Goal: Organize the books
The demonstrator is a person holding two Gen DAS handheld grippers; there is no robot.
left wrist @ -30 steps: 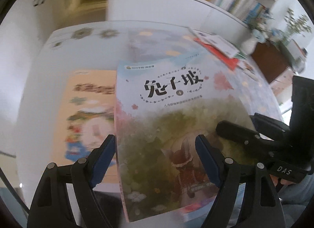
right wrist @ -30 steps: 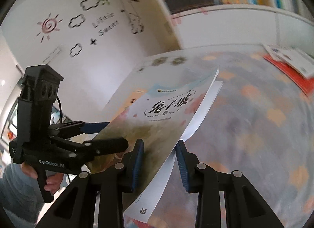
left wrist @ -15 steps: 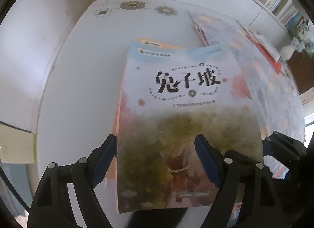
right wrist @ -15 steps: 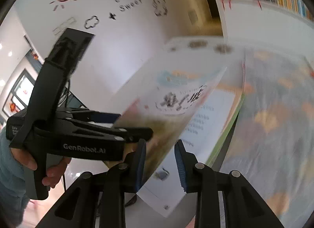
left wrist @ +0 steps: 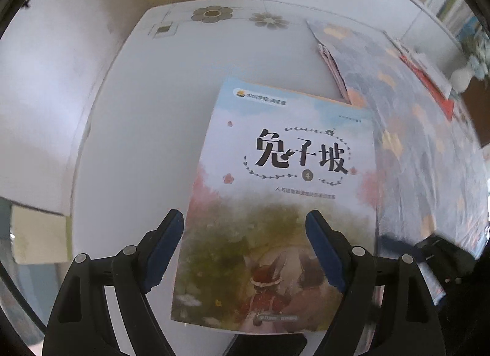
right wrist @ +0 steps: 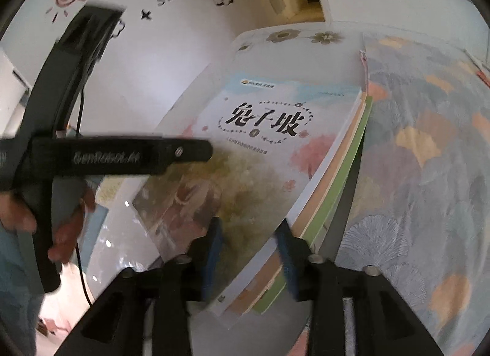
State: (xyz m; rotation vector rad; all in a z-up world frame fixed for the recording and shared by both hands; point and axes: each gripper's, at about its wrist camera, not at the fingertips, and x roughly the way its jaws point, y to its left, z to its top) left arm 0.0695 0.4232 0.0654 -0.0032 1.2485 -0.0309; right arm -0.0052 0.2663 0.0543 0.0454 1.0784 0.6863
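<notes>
**Book lands on the stack as the right grip lets go**

Left wrist view: the left gripper (left wrist: 245, 251) stands wide, its blue pads apart over the lower cover of the rabbit book (left wrist: 284, 178) and gripping nothing. The glossy softcover lies flat on the white desk (left wrist: 137, 129), near the patterned cloth's (left wrist: 428, 141) edge.

Right wrist view: the right gripper (right wrist: 249, 251) is opening, the book's near corner between its jaws. The book tops an orange book (right wrist: 333, 184) and a green book (right wrist: 349, 172). To finish well, I would free the corner fully, then square the slippery edges.
</notes>
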